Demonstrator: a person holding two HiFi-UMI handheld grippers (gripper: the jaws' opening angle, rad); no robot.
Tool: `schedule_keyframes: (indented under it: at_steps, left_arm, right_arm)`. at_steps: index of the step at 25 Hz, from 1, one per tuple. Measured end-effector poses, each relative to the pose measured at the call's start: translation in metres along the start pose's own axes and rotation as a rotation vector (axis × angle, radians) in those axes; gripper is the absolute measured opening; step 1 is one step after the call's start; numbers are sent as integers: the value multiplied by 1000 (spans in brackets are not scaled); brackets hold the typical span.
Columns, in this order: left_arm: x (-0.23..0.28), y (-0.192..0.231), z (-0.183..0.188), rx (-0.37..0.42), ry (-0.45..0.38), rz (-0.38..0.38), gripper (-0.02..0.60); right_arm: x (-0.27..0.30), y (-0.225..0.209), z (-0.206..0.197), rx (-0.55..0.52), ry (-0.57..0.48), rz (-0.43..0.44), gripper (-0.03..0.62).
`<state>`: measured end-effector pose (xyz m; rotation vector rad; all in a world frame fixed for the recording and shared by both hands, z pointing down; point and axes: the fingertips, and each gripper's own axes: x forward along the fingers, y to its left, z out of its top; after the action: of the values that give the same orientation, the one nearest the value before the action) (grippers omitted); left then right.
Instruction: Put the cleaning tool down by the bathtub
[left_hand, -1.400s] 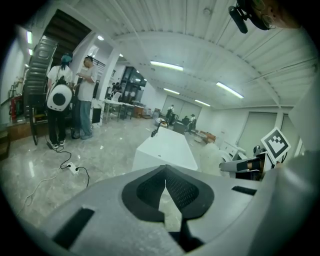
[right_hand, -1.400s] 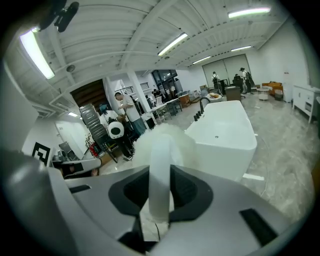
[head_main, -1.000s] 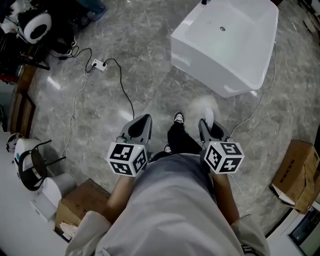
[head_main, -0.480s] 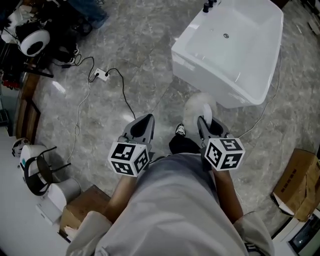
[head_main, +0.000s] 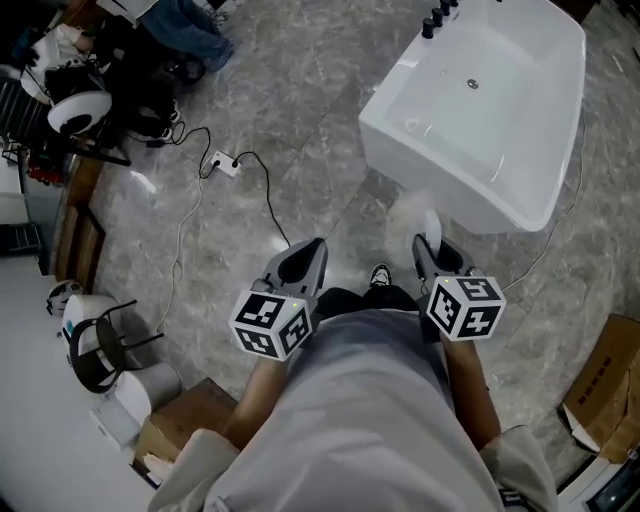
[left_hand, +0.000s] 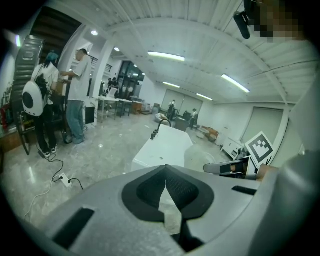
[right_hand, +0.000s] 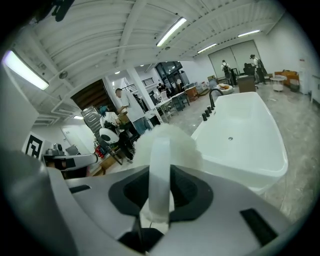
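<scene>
The cleaning tool (right_hand: 160, 150), a white fluffy-headed duster, is carried above the floor (head_main: 250, 120). Its handle is clamped between the jaws of the right gripper (head_main: 440, 255). The bathtub (head_main: 435, 175) stands close at 1 o'clock. The left gripper (head_main: 300, 262), at 9 o'clock, has its jaws together and empty.

Risk: release from this height would likely let the tool drop and roll away. The cable (head_main: 548, 245) at 3 o'clock could snag it.

Floor (head_main: 300, 90), as laid out:
- Bathtub (head_main: 430, 170): ahead, to the right; taps (head_main: 437, 20) on its far end.
- Cleaning tool (head_main: 410, 215): between the jaws of the right gripper (head_main: 432, 242), its head just before the bathtub's near wall.
- Left gripper (head_main: 303, 255): left of the right gripper, well apart from the bathtub.
- Power strip (head_main: 224, 163): on the floor, ahead left.
- Cardboard box (head_main: 185, 425): near left.
- Second box (head_main: 605, 390): far right.
</scene>
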<state>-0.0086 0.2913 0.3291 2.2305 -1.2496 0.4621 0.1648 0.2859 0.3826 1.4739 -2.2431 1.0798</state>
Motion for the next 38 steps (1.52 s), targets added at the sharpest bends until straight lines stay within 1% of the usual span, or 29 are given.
schedule_keyframes:
  at_steps: [5,8,10,13,17,28,38]
  left_arm:
    - [8,-4,9,32,13,-10,9]
    - [13,-4,10,8,6,-11,9]
    - [16,-2,8,-8,18,-14,9]
    - [24,0,8,-3,37,-25,9]
    - [39,7,19,5,37,-53,9]
    - [86,58,63,-2,28,-100,9]
    - [132,114,114,17,58,-152,9]
  right_arm:
    - [3,-7,4,36,-13,-4,81]
    - [4,-16,2,60,-11,-26,81]
    - [4,-19,0,75,-5,-33,81]
    - [7,-23,1,88,-2,-50,81]
    - [17,-32,14,100,-14,-75,81]
    - [67,-28,57,99,-23,-116,81]
    - [130,-17,104,111,-1,-163,81]
